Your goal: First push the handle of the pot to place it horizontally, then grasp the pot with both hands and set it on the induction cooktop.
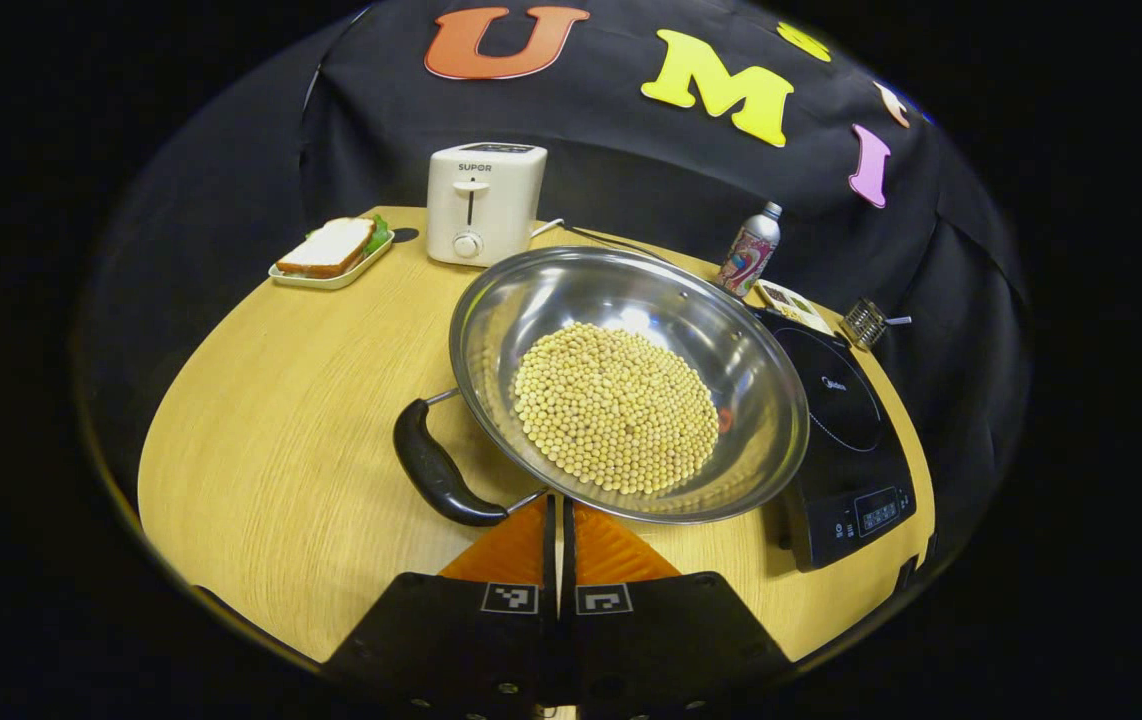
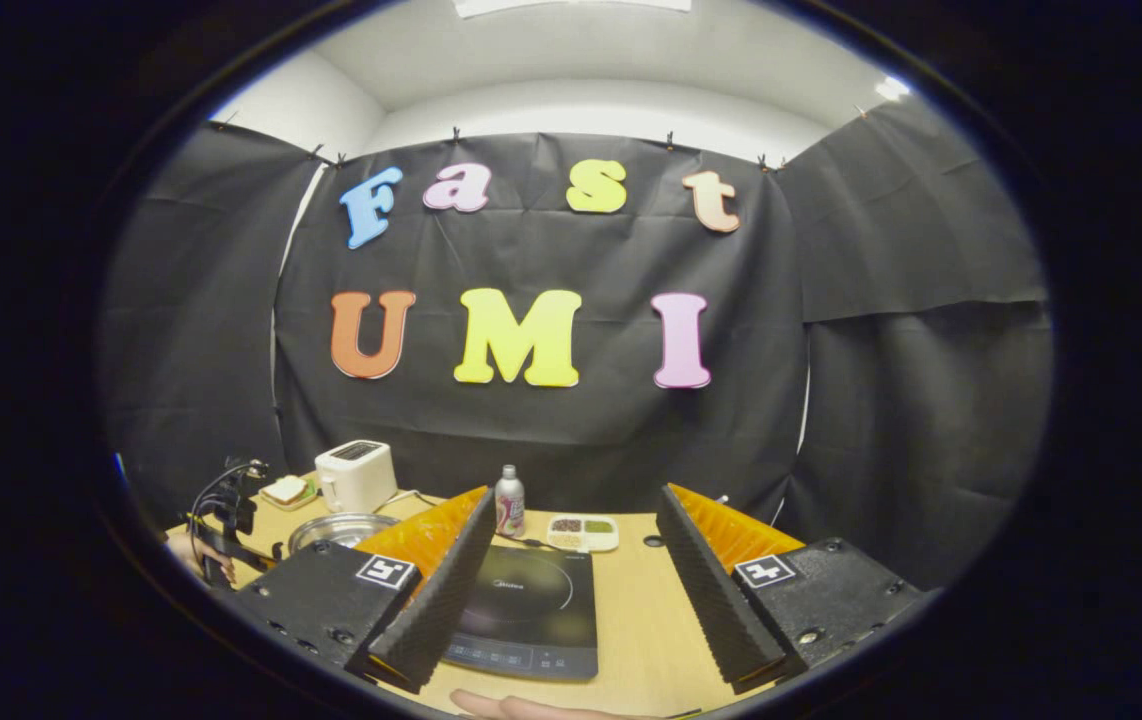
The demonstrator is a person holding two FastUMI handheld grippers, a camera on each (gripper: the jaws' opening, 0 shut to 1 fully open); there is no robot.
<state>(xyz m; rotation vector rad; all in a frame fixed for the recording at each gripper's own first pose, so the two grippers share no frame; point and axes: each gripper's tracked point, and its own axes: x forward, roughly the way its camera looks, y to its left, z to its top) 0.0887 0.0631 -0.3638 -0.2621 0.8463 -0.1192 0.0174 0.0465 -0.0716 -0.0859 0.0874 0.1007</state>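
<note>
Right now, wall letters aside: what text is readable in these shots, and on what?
"SUPOR": on the front of the toaster, above its lever.
Logo on the cooktop glass: too faint to read.
Cooktop control panel: too small to read.
Print on the bottle: blurred, unreadable.
Square markers on the left gripper: patterns, no words.

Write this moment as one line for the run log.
left gripper: shut, at pot handle | right gripper: open, above cooktop | pot: on table, beside cooktop
</note>
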